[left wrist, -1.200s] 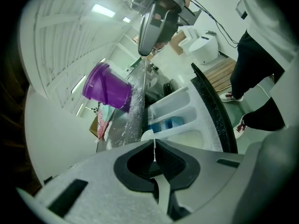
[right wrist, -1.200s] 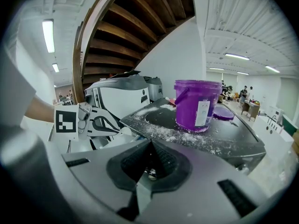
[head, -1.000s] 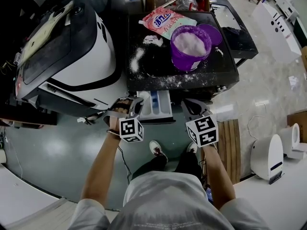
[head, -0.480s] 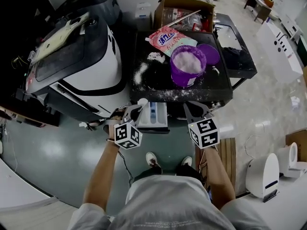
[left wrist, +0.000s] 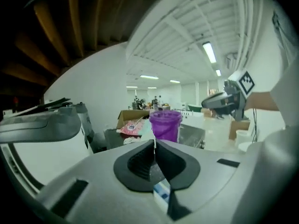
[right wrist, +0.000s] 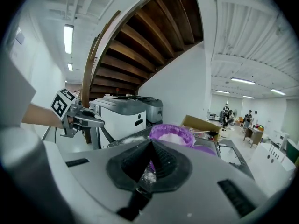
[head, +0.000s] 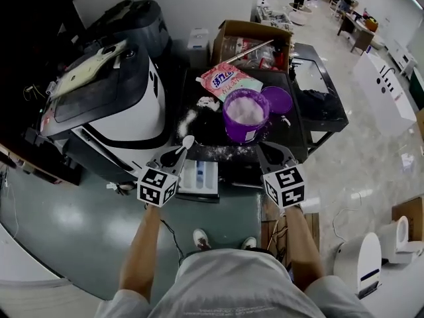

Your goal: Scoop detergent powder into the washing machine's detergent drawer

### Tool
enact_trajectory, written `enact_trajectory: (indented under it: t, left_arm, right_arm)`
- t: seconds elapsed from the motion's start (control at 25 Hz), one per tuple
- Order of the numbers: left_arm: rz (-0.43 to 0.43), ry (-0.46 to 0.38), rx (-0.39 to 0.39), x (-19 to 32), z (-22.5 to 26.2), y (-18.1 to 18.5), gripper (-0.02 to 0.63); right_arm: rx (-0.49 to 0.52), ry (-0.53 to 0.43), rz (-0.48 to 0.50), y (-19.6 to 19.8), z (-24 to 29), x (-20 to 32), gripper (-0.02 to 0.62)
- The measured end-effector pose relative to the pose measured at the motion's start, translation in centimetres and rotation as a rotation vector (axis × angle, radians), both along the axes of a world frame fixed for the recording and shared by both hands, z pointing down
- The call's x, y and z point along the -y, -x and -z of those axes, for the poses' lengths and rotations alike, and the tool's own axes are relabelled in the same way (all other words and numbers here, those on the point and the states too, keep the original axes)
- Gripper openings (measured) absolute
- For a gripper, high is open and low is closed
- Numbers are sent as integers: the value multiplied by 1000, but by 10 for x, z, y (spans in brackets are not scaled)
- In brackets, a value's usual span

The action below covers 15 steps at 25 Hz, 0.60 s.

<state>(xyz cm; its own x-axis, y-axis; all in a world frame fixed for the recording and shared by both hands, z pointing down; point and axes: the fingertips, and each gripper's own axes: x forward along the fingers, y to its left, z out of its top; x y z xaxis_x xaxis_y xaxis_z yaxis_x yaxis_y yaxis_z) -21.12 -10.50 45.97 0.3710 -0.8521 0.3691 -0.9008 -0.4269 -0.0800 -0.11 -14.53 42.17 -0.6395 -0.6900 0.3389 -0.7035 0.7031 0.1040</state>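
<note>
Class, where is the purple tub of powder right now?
In the head view, the purple tub stands on the black top just right of centre, with the pink bag behind it and its lid at its right.

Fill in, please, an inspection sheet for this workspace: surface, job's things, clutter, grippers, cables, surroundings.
Surface: black machine top, dusted with spilled white powder.
Job's things: open purple plastic tub full of white powder; pulled-out white detergent drawer; small white scoop.
Clutter: round purple lid, pink detergent bag, open cardboard box.
Grippers: left gripper shut on the scoop's handle; right gripper shut, nothing held, powder on its pads.
Cables: dark cable lying on the floor.
Surroundings: white-and-black machine at left; people far off.
</note>
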Motion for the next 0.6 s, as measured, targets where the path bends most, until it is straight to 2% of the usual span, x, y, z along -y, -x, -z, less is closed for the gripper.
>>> enact_trajectory:
  t: [0.32, 0.4, 0.6]
  left_arm:
    - [8, -107, -314, 25, 67, -17, 15]
    - [5, -142, -335, 29, 83, -19, 15]
    - [2, -235, -278, 34, 122, -19, 15]
  right_arm:
    - [51, -94, 1, -23, 52, 23, 6]
    - [62, -124, 7, -24, 67, 27, 6]
    - [59, -200, 29, -19, 98, 36, 6]
